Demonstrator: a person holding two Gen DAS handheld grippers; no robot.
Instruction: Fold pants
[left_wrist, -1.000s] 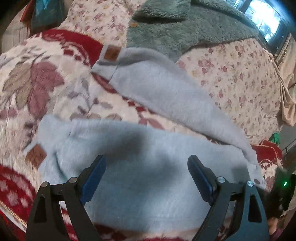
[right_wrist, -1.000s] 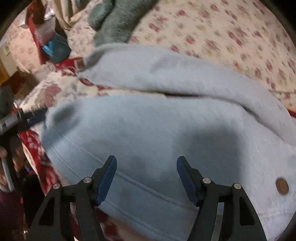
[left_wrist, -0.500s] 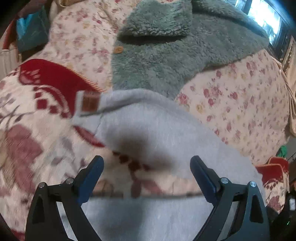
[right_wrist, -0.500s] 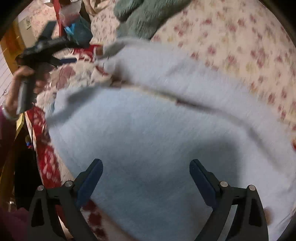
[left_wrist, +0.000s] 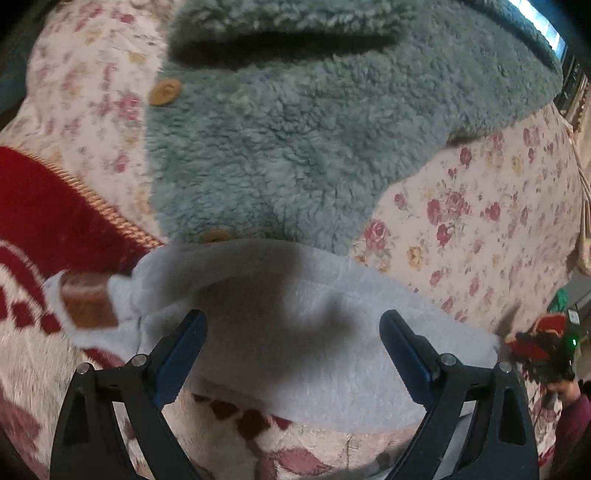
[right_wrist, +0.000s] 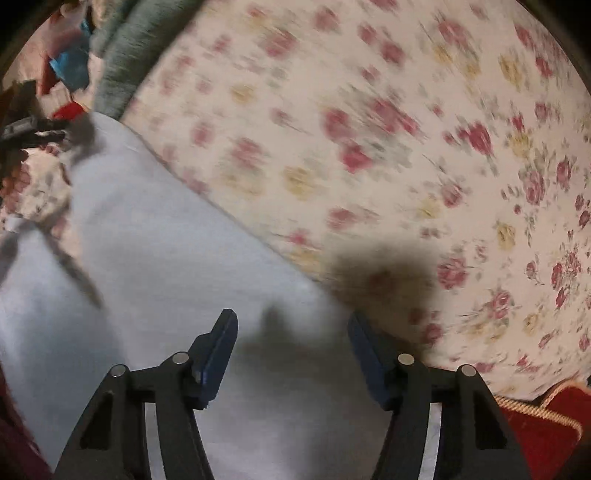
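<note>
- Left wrist view: the left gripper (left_wrist: 291, 354) has its blue-padded fingers (left_wrist: 183, 350) spread wide, holding nothing, poised over the cuff end of the pale grey-blue fleece pants (left_wrist: 306, 317).
- A brown leather-look patch (left_wrist: 86, 304) sits on the pants' hem at the left.
- The pant leg lies on a red and cream patterned plush blanket (left_wrist: 40, 221); its far edge touches a grey-green sherpa jacket with tan buttons (left_wrist: 295, 129), which rests on a cream quilt printed with pink roses (left_wrist: 480, 229).
- Right wrist view: blurred. The right gripper (right_wrist: 291, 350) is also spread, nothing between its fingers (right_wrist: 216, 350), above the pants (right_wrist: 147, 280) near their edge, where the rose quilt (right_wrist: 369, 129) begins.
- The gripper's shadow falls across pants and quilt.
</note>
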